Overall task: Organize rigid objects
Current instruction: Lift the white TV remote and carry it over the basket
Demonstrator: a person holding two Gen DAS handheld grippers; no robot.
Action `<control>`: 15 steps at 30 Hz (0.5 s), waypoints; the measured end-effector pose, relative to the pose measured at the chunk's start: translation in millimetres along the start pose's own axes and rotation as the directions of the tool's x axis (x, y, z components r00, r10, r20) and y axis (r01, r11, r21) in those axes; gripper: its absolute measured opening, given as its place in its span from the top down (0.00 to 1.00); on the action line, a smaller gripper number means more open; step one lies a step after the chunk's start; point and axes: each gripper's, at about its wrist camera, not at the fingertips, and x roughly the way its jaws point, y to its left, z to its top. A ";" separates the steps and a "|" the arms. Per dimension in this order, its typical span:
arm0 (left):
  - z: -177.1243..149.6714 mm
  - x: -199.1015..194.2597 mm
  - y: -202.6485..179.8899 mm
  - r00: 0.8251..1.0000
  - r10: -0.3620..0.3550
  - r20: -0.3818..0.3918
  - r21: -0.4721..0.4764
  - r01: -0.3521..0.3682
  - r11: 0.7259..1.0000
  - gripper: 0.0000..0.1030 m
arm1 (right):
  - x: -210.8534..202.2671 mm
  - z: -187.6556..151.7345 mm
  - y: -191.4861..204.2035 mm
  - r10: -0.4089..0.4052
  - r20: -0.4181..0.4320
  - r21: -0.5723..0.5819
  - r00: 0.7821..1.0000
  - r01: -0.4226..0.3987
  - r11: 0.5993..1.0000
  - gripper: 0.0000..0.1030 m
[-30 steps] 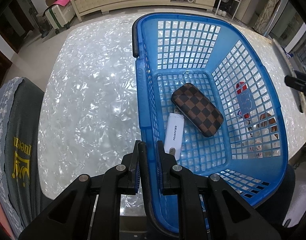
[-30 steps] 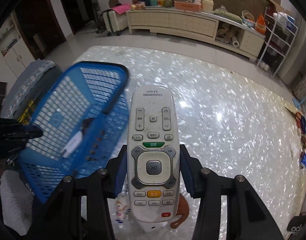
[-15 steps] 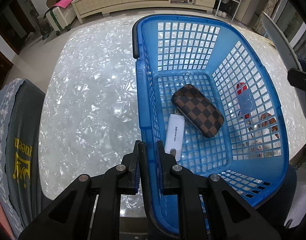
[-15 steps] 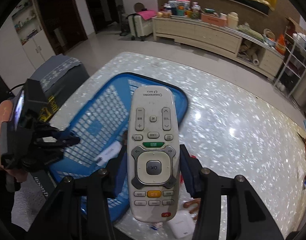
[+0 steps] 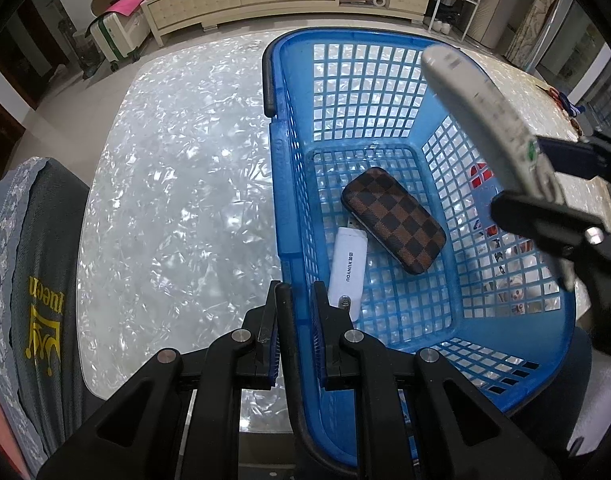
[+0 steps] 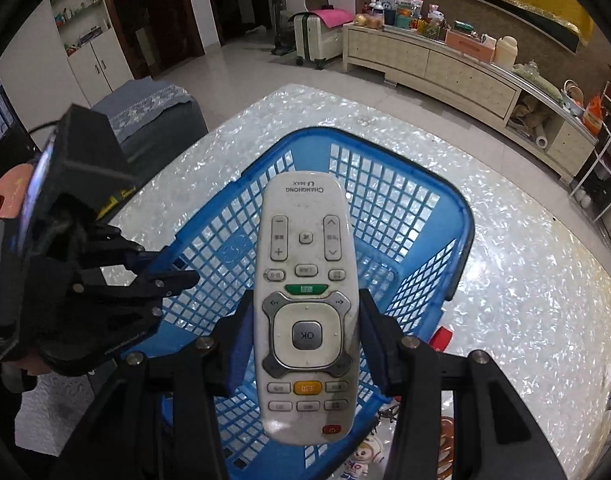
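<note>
The left gripper (image 5: 301, 300) is clamped on the near-left rim of the basket (image 5: 283, 184), one finger outside the wall, one inside. The right gripper (image 6: 305, 334) is held above the basket's open top, squeezing a white remote (image 6: 305, 300) by its sides, buttons up.

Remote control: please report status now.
Right gripper shut on remote control, above blue basket. Left gripper shut on basket rim. Checkered case, white stick inside.

Bright tabletop (image 5: 177, 184) glare, perhaps overhead; fisheye-warped edges.
</note>
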 end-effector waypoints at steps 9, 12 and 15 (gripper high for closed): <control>-0.9 0.5 0.3 1.000 -0.003 -0.002 0.001 0.003 1.000 0.85 | 28.4 2.8 2.3 -0.011 -0.042 -0.003 0.999 0.010 1.000 0.55; -1.0 0.5 0.6 1.000 -0.002 -0.003 -0.001 0.002 1.000 0.85 | 36.1 4.3 1.1 -0.001 -0.046 0.012 0.999 0.002 1.000 0.55; -1.3 0.7 1.1 1.000 -0.006 -0.003 -0.002 0.006 1.000 0.85 | 42.9 5.8 1.2 -0.006 -0.054 0.014 0.999 0.007 1.000 0.55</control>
